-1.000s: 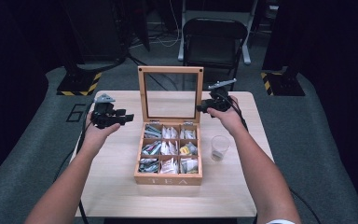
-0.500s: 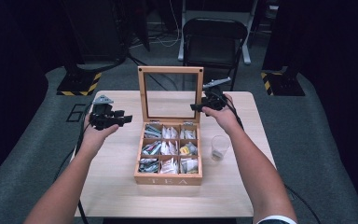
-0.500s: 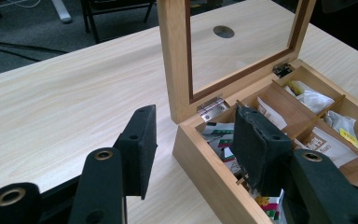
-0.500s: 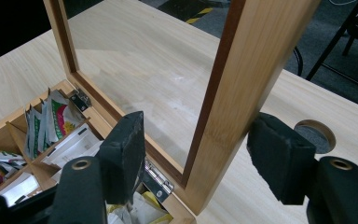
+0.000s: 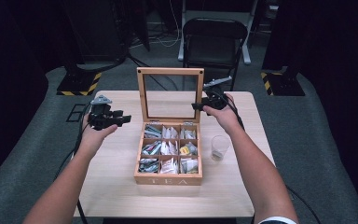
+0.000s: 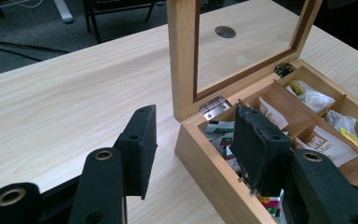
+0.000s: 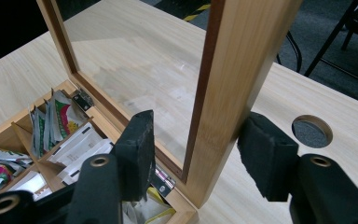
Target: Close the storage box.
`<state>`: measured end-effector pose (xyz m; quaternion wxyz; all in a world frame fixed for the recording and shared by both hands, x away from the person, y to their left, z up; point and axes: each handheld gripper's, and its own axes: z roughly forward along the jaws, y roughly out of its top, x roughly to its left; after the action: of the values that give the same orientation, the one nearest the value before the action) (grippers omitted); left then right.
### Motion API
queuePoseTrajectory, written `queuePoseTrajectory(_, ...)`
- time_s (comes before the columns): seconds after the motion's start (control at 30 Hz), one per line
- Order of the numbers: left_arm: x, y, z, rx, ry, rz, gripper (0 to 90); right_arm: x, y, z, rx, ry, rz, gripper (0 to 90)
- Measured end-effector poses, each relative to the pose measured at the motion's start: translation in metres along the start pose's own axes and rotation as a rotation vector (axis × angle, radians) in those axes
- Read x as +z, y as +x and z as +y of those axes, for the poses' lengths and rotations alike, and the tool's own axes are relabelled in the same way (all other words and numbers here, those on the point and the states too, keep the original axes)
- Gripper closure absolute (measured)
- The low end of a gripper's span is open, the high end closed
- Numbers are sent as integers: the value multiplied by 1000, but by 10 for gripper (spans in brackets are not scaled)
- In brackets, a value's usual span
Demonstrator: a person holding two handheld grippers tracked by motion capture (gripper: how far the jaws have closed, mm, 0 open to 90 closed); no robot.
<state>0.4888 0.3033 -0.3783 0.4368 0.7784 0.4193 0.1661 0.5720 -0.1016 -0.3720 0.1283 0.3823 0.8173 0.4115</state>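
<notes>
A wooden tea box (image 5: 168, 177) stands mid-table with its glass lid (image 5: 170, 71) upright and tea bags (image 5: 168, 149) in its compartments. My right gripper (image 5: 197, 106) is at the lid's right edge. In the right gripper view it (image 7: 203, 156) is open, its jaws on either side of the lid's side rail (image 7: 228, 70), with a gap at the left jaw. My left gripper (image 5: 125, 119) hovers left of the box. In the left gripper view it (image 6: 198, 149) is open and empty, and the box's back corner (image 6: 209, 172) lies between its jaws, lower down.
An empty clear glass (image 5: 220, 148) stands right of the box, near my right forearm. The table (image 5: 116, 177) has bare wood left of and in front of the box, and a round hole (image 7: 311, 130) behind the lid. A black chair (image 5: 213, 37) stands beyond the far edge.
My right gripper has shifted left to the lid's right edge, which now sits between its jaws. The left gripper has barely moved, and the lid stays upright.
</notes>
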Motion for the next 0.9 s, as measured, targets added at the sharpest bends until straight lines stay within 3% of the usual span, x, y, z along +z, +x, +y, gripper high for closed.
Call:
queuePoseTrajectory(0.2,1,-3,4,9,-3,-2,500,-7,3,-1,-5,-6,-5,534)
queuePoseTrajectory(0.43,2,-6,9,14,-6,-7,501,-20,7,4,6,-59,10,596)
queuePoseTrajectory(0.53,2,-8,11,20,-5,-8,503,-24,10,4,17,-37,14,608)
queuePoseTrajectory(0.7,1,-12,19,34,-11,-11,508,-31,11,4,17,-52,40,622)
queuePoseTrajectory(0.9,-1,-17,30,53,-21,-18,515,-38,16,3,-5,-47,51,616)
